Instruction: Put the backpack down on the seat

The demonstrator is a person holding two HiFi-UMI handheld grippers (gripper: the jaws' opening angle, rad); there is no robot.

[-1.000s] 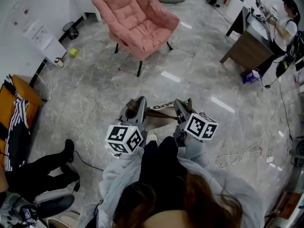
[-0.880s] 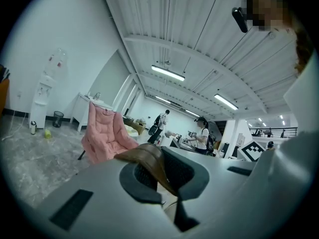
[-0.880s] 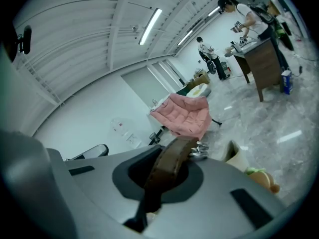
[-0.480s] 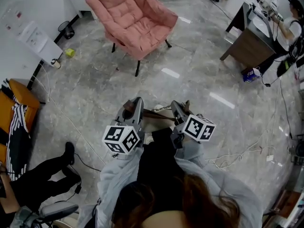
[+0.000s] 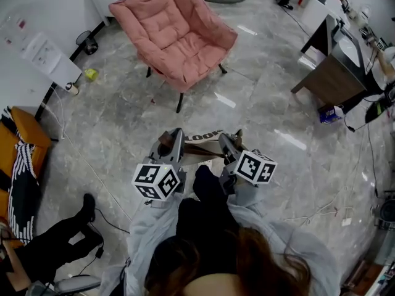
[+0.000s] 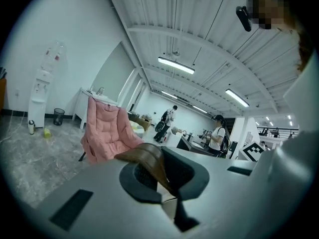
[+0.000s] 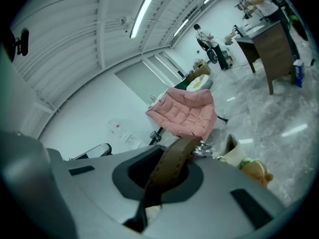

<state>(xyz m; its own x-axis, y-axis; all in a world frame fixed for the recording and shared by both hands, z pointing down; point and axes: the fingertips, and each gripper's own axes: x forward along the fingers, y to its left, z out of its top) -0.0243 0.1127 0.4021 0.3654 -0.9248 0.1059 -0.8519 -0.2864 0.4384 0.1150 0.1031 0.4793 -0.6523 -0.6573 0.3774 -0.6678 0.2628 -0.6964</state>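
Note:
A pink cushioned chair [image 5: 173,29] stands on the marble floor ahead of me, its seat bare. The backpack [image 5: 202,140] hangs between my two grippers by its brown straps; only its top with printed lettering shows in the head view. My left gripper [image 5: 170,138] is shut on one brown strap [image 6: 149,162], with the chair [image 6: 107,131] beyond it. My right gripper [image 5: 227,140] is shut on the other brown strap [image 7: 172,166]. In the right gripper view a cream part of the backpack [image 7: 233,151] and a small plush charm [image 7: 255,171] show below the chair [image 7: 189,111].
A brown desk [image 5: 330,66] stands at the right and a white water dispenser [image 5: 43,48] at the left wall. An orange seat with a striped cloth [image 5: 18,147] and a seated person's legs [image 5: 62,221] are at the left. Cables run over the floor [image 5: 308,211].
I have stepped forward, one leg now showing between the grippers. Both grippers stay shut on the straps, a little higher in the view. The room has shifted slightly as my head turned.

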